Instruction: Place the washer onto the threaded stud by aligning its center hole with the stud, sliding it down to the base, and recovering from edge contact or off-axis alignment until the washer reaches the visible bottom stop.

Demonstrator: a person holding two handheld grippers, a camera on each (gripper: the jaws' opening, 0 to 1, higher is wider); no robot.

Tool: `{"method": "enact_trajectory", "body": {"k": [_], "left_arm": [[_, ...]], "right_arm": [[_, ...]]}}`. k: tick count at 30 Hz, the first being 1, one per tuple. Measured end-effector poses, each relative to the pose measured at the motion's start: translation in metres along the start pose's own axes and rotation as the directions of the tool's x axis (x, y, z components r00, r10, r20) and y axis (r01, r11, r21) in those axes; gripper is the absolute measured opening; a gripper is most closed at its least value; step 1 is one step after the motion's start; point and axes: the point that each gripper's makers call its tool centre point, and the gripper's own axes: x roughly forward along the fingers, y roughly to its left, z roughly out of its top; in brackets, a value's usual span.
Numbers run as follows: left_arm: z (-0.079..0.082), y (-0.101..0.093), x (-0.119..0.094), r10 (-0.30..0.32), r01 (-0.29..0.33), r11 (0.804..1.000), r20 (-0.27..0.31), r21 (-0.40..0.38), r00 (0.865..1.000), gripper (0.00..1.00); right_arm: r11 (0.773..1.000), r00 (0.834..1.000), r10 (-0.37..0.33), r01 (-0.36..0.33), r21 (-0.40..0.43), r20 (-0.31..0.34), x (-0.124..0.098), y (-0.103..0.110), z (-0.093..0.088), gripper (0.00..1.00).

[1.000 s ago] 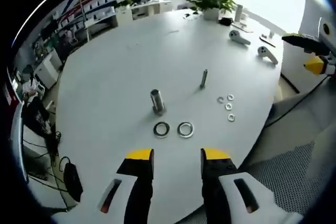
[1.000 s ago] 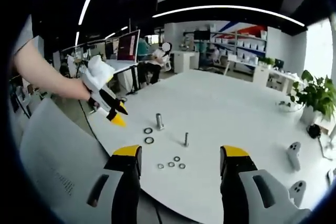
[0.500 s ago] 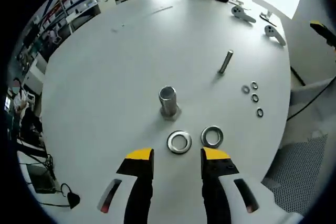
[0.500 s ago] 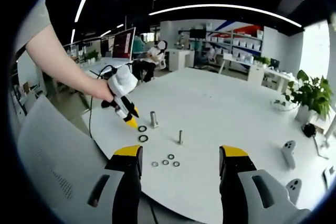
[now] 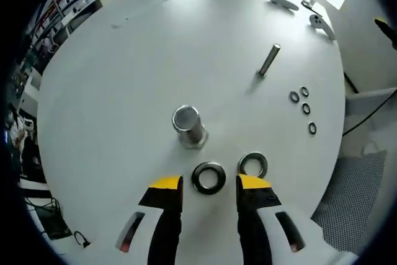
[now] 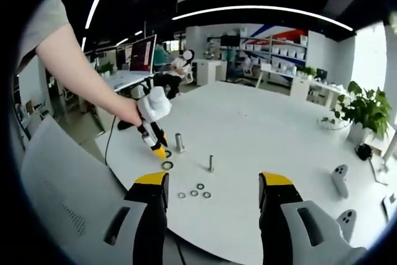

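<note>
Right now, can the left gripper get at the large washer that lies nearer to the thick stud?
Probably yes. The left gripper is open, and the large washer lies flat on the table just ahead between its fingers, nothing between.

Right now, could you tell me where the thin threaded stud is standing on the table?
In the left gripper view, the thin stud stands on the white table, up and to the right of the thick stud, with four small washers just to its lower right.
</note>
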Motion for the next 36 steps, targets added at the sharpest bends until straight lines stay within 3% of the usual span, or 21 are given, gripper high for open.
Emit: {"method": "enact_trajectory", "body": {"k": [2,5,10,17,20,29,36], "left_arm": [[-0.007,-0.002,0.003,0.0,0.0,1.0,-0.051,0.011,0.999,0.32],[-0.01,0.002,0.005,0.047,-0.038,0.994,-0.082,0.106,0.996,0.29],[-0.007,0.0,0.005,0.034,-0.029,0.998,-0.081,0.06,0.996,0.29],[-0.006,0.001,0.006,0.04,-0.038,0.999,-0.127,0.018,0.991,0.28],[-0.006,0.003,0.007,0.037,-0.034,0.999,-0.154,0.023,0.987,0.26],[-0.005,0.006,0.009,0.045,-0.041,0.999,-0.213,0.022,0.976,0.22],[-0.007,0.006,0.007,0.044,-0.04,0.999,-0.193,0.021,0.98,0.21]], "right_arm": [[1.0,1.0,0.006,-0.006,0.0,0.0,0.0,0.001,0.0,0.6],[1.0,1.0,0.008,-0.008,0.002,0.0,0.0,0.001,0.0,0.6],[1.0,1.0,0.012,-0.012,0.011,0.008,0.0,0.001,0.001,0.6],[0.999,0.999,0.034,-0.034,-0.002,-0.01,0.002,0.005,-0.002,0.6],[0.999,0.999,0.039,-0.04,0.008,0.014,0.0,0.006,0.003,0.59],[0.998,0.998,0.058,-0.058,0.017,0.008,0.001,0.009,0.001,0.59],[0.998,0.998,0.062,-0.062,0.022,0.006,0.002,0.008,0.0,0.57]]}}
